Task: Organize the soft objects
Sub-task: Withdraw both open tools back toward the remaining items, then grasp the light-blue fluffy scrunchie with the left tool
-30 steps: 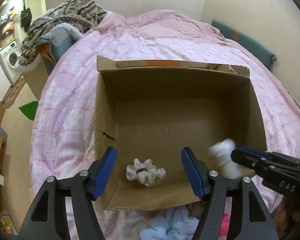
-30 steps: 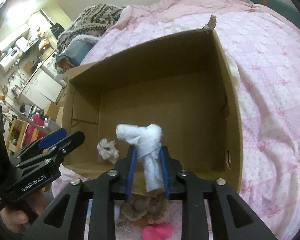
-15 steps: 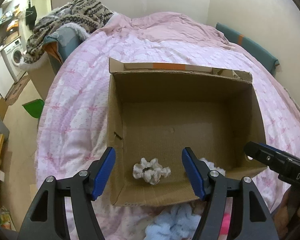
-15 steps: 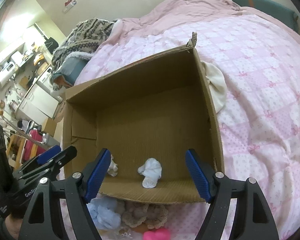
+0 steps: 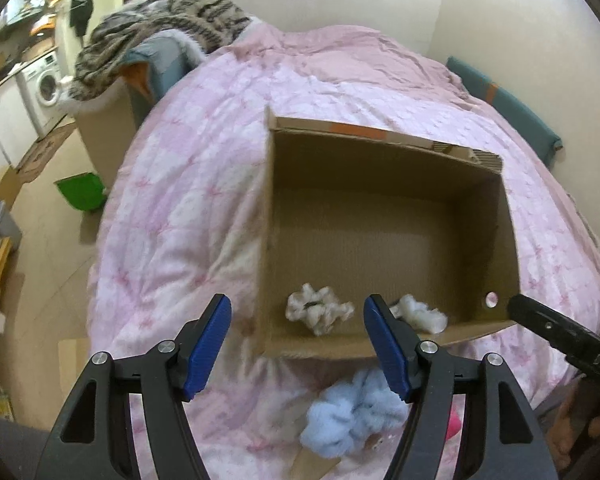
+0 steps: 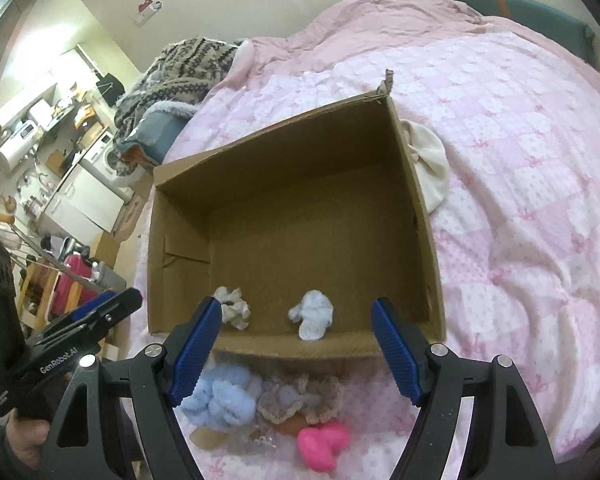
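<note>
Scrunchies, cream (image 6: pixel 232 307) and white (image 6: pixel 313 315), lie in cardboard box (image 6: pixel 416 216); right gripper (image 6: pixel 296 344) released (empty), left gripper (image 5: pixel 296 344) likewise.

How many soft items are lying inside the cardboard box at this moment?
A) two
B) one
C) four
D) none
A: the right wrist view shows only a cream scrunchie and a white fluffy piece on the floor of the cardboard box, near its front wall; the other soft items lie outside on the bed.
</note>
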The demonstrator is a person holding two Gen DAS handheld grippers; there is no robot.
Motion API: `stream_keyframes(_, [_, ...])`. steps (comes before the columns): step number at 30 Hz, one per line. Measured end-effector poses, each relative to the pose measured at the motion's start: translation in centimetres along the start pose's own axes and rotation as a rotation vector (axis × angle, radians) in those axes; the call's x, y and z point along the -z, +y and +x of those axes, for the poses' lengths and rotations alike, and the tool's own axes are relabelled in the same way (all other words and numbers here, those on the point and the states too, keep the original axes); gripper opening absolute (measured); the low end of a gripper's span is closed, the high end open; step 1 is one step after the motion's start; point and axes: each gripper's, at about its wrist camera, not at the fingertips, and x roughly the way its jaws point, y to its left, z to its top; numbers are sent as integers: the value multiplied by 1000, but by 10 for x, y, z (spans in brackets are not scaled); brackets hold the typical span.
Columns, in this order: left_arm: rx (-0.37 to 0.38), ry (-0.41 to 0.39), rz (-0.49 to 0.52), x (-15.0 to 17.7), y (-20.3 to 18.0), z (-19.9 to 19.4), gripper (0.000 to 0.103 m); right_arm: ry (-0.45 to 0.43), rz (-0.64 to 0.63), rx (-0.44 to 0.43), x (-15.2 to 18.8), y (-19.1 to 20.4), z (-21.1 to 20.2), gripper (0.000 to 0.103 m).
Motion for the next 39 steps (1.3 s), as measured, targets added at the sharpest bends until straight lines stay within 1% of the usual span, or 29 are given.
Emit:
stream_keyframes(3, [0, 4, -15, 6, 5, -5, 66, 10, 24, -7, 7, -3, -5, 81])
stream_keyframes(7, [-5, 6, -24, 11, 9, -10, 66, 12, 25, -6, 15, -1, -12, 81])
stream_keyframes(11, [-2, 17, -30, 20, 10, -14, 66, 11, 31, -7, 24, 1, -18, 81])
stream_keyframes(16, [-8, 21, -17, 31, 5, -21, 66, 31, 40, -9, 36, 2, -21, 81])
stream_keyframes(19, [-6, 23, -27, 36, 7, -25, 66, 44, 34, -3, 44, 3, -22, 81])
stream_keyframes(21, [-5, 32, -35, 39, 9, -25, 66, 55, 27, 5, 48, 4, -22, 81])
stream_keyframes(24, [-18, 43, -43, 44, 12, -23, 66, 80, 8, 61, 56, 3, -17, 81])
stream_keyframes(26, [-25, 54, -53, 46, 14, -19, 66, 95, 17, 77, 58, 0, -13, 81])
stream_keyframes(29, [-21, 98, -72, 48, 16, -8, 66, 122, 49, 94, 60, -10, -7, 81])
stream_keyframes(30, [-15, 125, -77, 49, 16, -2, 66, 134, 62, 98, 60, -14, -5, 81])
stream_keyframes(35, [9, 218, -61, 58, 6, 21, 66, 184, 146, 111, 62, -31, 6, 81])
stream_keyframes(36, [32, 241, -53, 61, 2, 27, 66, 189, 159, 107, 62, -32, 8, 81])
stream_keyframes(38, [97, 260, -62, 65, -3, 34, 66, 197, 170, 102, 62, -34, 11, 81])
stream_keyframes(39, [126, 285, -68, 66, -8, 40, 66, 199, 170, 101, 62, -34, 11, 81])
